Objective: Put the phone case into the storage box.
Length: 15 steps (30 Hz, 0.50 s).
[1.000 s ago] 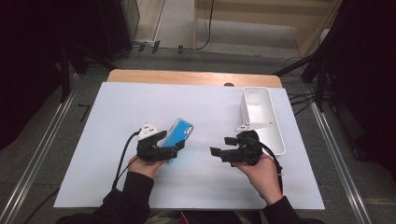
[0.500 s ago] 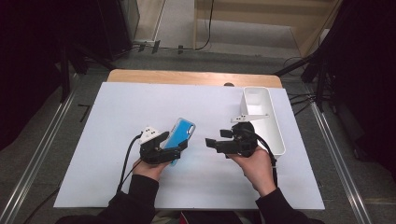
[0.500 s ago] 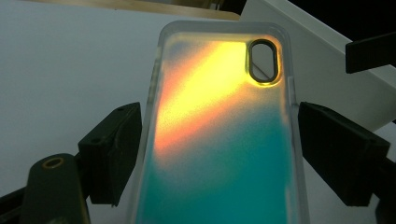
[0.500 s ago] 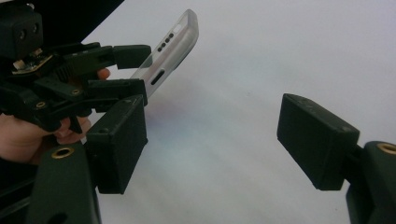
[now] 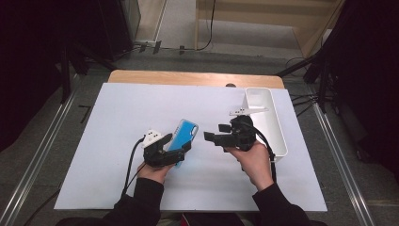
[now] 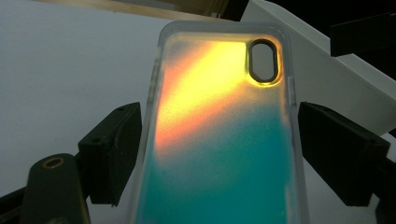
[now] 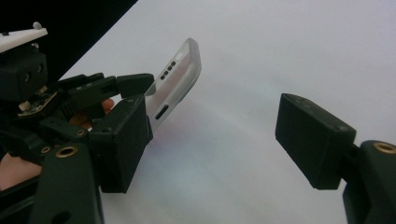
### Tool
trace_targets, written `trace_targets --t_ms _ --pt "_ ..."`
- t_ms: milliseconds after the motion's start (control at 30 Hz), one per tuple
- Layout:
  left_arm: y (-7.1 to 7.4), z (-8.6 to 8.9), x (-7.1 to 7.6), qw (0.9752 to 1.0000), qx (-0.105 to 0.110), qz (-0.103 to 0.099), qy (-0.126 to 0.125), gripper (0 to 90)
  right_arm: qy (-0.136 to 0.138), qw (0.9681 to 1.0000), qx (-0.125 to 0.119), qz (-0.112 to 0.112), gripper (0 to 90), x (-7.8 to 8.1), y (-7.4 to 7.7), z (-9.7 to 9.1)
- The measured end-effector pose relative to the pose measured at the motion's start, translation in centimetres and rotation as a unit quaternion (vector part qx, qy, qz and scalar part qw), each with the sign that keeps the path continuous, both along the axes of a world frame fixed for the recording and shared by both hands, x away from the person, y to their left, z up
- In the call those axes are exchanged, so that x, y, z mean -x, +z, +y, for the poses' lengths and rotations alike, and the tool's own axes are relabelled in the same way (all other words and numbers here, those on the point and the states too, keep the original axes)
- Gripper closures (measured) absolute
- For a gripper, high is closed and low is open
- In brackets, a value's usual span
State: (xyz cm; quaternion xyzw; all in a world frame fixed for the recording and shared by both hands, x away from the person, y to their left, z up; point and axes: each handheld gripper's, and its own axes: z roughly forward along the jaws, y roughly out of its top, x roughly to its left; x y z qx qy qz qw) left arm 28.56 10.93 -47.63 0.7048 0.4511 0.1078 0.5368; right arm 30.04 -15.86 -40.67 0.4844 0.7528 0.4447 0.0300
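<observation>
A phone case (image 5: pixel 185 134) with a blue-to-orange back and clear rim is tilted up off the white table. My left gripper (image 5: pixel 179 151) is shut on it, its pads (image 6: pixel 116 149) pressing on the case's (image 6: pixel 219 140) two long sides. To its right, my right gripper (image 5: pixel 214 134) points left toward the case with a gap between them. Its jaws stand open (image 7: pixel 215 116) with nothing between them. In the right gripper view the case's bottom edge (image 7: pixel 180 77) with port holes sticks out of the left gripper (image 7: pixel 135 88).
A white rectangular tray (image 5: pixel 275 127) stands at the table's right side, just behind my right hand, also seen as a white wall (image 6: pixel 336 70) beyond the case. The white mat (image 5: pixel 117 188) covers most of the wooden table.
My right gripper has moved a little away from the person, up the table, staying open. The left gripper and the case have held still.
</observation>
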Motion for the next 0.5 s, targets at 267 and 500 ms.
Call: trace_targets --t_ms 267,500 --pt "-0.7 -0.2 0.1 0.9998 0.017 0.005 0.011 16.2 -0.001 1.0 0.0 -0.003 24.5 -0.8 0.0 0.3" --pt "-1.0 -0.9 0.4 0.9997 0.02 0.005 0.011 16.2 -0.005 0.9999 -0.01 0.01 24.5 -1.7 -0.2 1.1"
